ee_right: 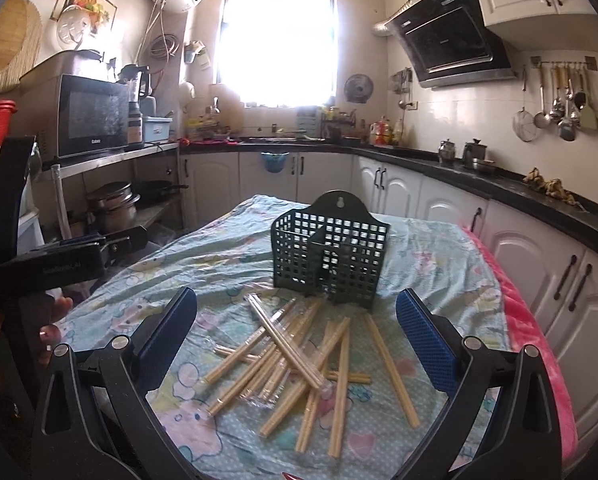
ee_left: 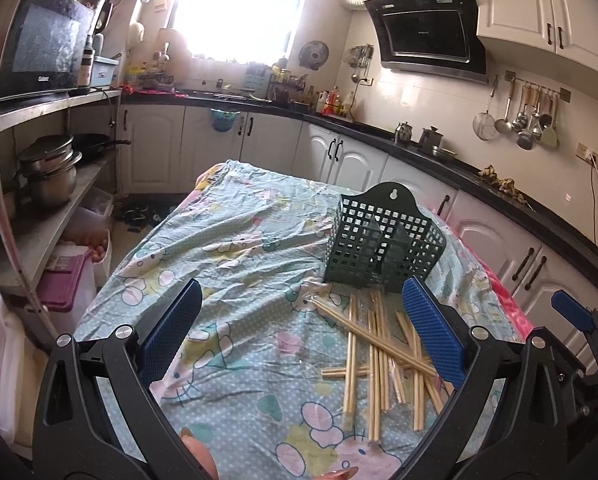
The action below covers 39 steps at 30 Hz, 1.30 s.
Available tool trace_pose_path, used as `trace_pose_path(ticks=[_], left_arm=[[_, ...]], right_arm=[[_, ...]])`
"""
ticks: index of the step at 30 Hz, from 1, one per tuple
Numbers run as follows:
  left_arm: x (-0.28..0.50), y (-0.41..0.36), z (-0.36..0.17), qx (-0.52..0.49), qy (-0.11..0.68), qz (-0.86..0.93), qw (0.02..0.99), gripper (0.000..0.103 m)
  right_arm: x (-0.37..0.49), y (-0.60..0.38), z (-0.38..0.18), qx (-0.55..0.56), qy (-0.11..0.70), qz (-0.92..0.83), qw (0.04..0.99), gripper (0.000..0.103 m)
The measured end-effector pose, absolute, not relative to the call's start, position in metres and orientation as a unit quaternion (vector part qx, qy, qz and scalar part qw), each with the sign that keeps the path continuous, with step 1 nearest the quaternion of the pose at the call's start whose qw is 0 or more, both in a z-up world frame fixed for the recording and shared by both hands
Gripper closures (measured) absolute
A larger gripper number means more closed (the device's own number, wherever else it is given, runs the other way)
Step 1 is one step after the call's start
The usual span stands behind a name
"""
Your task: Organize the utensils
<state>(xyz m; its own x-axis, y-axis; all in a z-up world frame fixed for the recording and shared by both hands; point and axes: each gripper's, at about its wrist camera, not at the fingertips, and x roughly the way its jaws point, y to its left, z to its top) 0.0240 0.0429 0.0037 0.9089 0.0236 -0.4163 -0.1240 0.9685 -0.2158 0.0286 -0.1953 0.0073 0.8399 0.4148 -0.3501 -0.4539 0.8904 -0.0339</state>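
Observation:
A pile of wrapped wooden chopsticks (ee_right: 299, 364) lies on the patterned tablecloth (ee_right: 227, 256), in front of a dark green perforated utensil basket (ee_right: 331, 256). The pile (ee_left: 383, 360) and the basket (ee_left: 383, 240) also show in the left wrist view, toward the right. My right gripper (ee_right: 299, 332) is open and empty, hovering just above the near side of the pile. My left gripper (ee_left: 303, 332) is open and empty, above the cloth to the left of the pile. The right gripper's blue finger (ee_left: 571, 312) shows at the left view's right edge.
The table stands in a kitchen with white cabinets and a black counter (ee_right: 539, 196) at the right and back. A metal shelf (ee_left: 39, 232) with pots and a microwave stands at the left. A pink cloth edge (ee_right: 531, 320) runs along the table's right side.

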Motion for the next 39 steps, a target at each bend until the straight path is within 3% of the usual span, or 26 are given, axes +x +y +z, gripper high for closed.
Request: trace_pose_path(ticks=[15,29,34,39], left_arm=[[0.083,0.048,0.004,-0.125,0.256,0.000,0.959,0.010],[0.150,0.044,-0.048,-0.136,0.364,-0.033,0.921,0.010],[0.164,0.046,-0.069,-0.157,0.396,-0.040,0.904,0.011],[0.176,0.044,-0.082,-0.177,0.420,-0.054,0.889,0.023]], right_arm=[[0.102,-0.189,0.006,-0.051,0.231,0.233,0.943,0.006],[0.184,-0.200,-0.024,-0.055,0.305,0.208,0.928,0.006],[0.200,-0.197,-0.038,-0.064,0.328,0.211,0.919,0.017],[0.212,-0.195,-0.049,-0.059,0.348,0.212,0.911,0.022]])
